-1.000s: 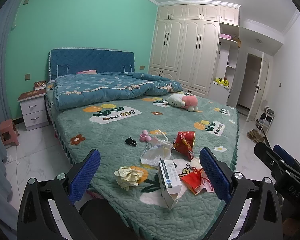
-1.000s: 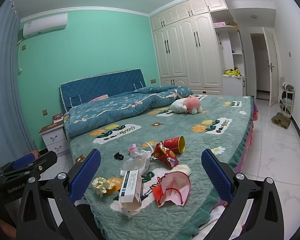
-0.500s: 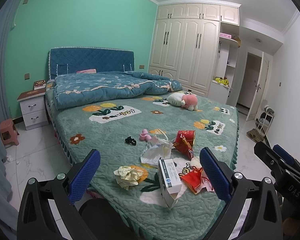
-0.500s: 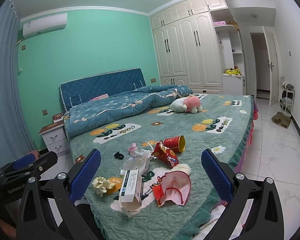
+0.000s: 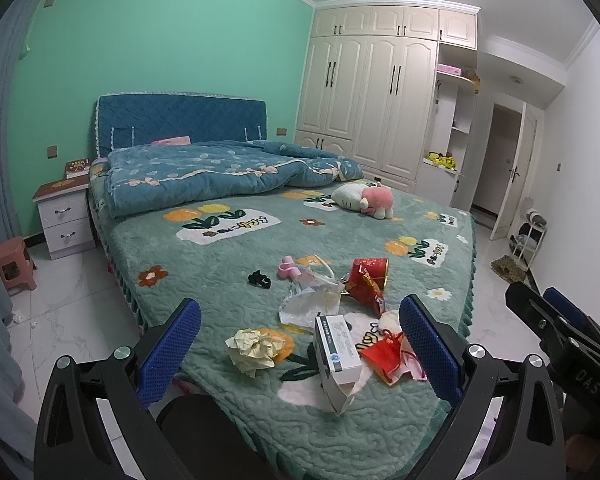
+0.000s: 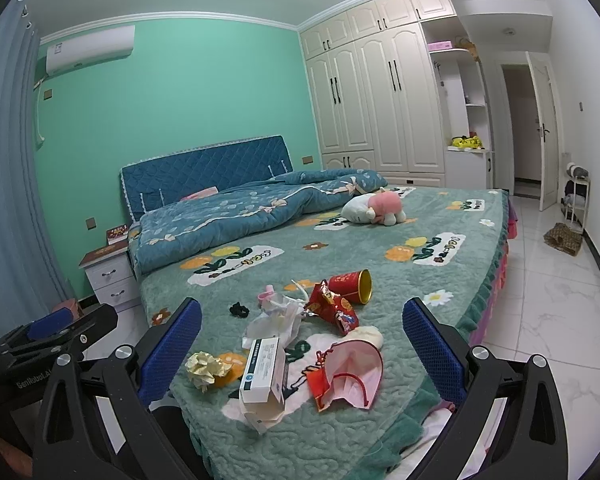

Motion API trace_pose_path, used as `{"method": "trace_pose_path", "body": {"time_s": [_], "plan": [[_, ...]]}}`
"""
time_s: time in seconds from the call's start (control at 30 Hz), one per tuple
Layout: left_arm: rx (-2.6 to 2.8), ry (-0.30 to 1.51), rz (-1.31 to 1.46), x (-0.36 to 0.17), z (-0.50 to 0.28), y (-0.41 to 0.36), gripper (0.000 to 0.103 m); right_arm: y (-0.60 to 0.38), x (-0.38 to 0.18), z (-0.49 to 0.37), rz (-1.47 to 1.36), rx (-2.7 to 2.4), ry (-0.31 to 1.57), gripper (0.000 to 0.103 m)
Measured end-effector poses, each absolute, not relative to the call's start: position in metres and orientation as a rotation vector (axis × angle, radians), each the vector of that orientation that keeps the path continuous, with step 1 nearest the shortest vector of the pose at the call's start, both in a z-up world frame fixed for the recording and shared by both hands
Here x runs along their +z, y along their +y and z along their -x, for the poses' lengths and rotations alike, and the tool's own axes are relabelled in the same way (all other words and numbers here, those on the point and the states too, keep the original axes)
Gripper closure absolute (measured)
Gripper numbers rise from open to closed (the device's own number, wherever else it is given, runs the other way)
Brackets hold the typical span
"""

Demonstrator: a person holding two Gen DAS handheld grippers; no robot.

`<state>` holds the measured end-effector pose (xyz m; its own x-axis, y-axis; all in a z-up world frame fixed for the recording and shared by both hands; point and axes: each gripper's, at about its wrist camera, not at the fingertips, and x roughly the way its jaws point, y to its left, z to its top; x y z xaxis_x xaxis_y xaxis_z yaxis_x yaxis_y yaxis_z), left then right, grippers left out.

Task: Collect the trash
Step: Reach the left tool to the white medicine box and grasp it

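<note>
— Since nothing is picked up yet, where does the trash lie on the bed (image 5: 228, 256)?
— Heaped near its foot edge. Both the left gripper (image 5: 300, 344) and right gripper (image 6: 302, 346) hover wide, empty.
— Best start?
— Pinch the white box (image 6: 262, 364) across its narrow sides; its end gapes open, contents unseen. Then the crumpled paper (image 5: 252, 350).

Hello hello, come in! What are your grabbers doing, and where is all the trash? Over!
Both hand-held grippers open, empty: left, right. Trash on bed: crumpled paper, white box, red cup. Nothing blocking.
</note>
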<state>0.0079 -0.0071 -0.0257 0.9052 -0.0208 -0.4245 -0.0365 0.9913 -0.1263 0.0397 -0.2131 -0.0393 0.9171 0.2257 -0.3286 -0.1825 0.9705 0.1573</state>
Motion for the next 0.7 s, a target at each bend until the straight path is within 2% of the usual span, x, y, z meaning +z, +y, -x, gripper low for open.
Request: {"method": "trace_pose_path", "body": {"time_s": [0.7], "plan": [[-0.059,0.551,0.149,-0.024,-0.012,-0.01,0.006,-0.223,-0.05,-0.046,-0.164,0.249,0.437,0.005]]}}
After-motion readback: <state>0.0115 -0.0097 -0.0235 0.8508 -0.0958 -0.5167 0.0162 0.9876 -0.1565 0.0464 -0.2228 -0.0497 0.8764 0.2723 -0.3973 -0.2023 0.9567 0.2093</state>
